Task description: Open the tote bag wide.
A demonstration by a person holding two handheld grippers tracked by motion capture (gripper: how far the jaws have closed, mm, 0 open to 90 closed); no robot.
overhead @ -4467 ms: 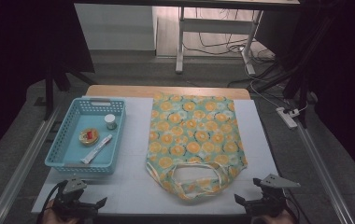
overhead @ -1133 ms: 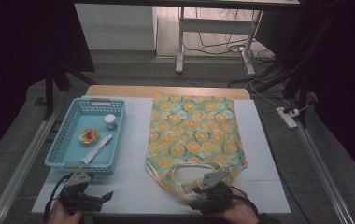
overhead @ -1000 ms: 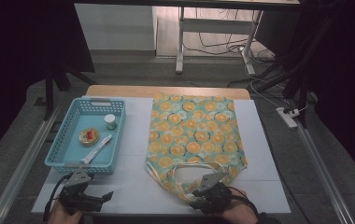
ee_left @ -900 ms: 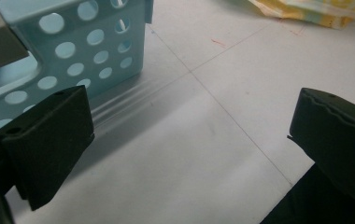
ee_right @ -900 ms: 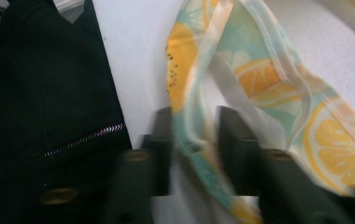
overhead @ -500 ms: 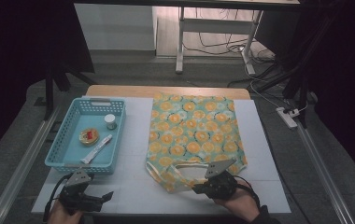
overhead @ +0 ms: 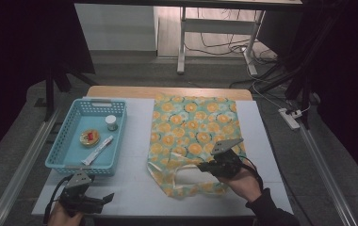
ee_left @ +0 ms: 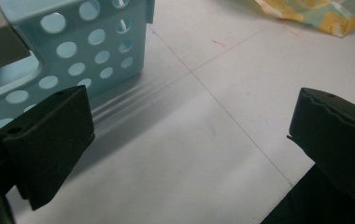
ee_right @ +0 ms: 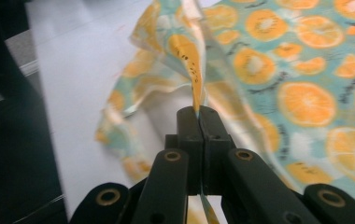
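Moved: since a sec ago my right gripper (overhead: pixel 204 166) has come up off the table & further over the tote bag (overhead: pixel 193 122); jaws were closing, now pinched tight on the bag's fabric (ee_right: pixel 192 70), near the handle end.
Right grip: jaws together w/ a fold of cloth between them, fabric lifted & tented above the pads.
Left gripper (overhead: pixel 106 197): same spot, jaws wide apart, nothing between, low over the table (overhead: pixel 130 188) just beside the blue basket (overhead: pixel 64 141).
Bag: orange-slice print, lying flat mid-table, near edge raised.
Basket: left of the bag, holds a small white jar (overhead: pixel 111 123), round tin (overhead: pixel 90 137), tube (overhead: pixel 98 149).
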